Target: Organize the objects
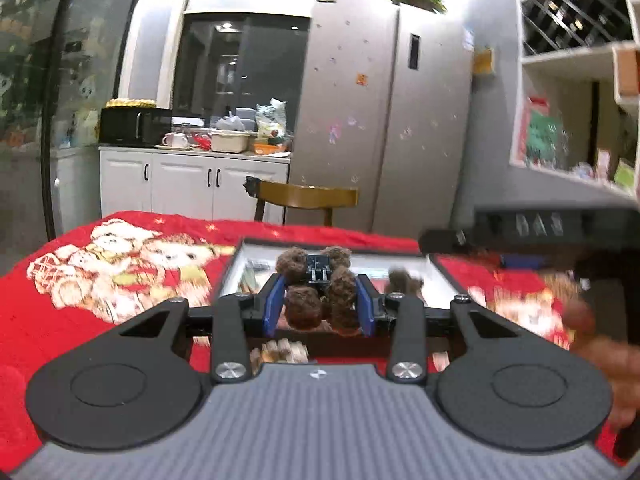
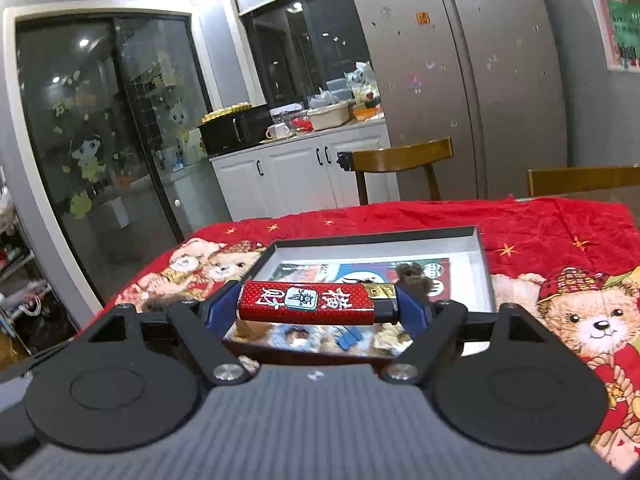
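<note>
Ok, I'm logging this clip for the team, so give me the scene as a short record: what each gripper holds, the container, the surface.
left gripper: shut on brown furry clip
right gripper: shut on red lighter, held crosswise, end to end
container: shallow open box, printed sheet and small items inside
loose in box: another brown furry piece
surface: red bear-print cloth
background: kitchen cabinets, fridge, wooden chairs

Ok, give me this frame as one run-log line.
left gripper: shut on fuzzy brown clip | right gripper: shut on red patterned lighter | both above open shallow box | red bear-print cloth underneath
</note>
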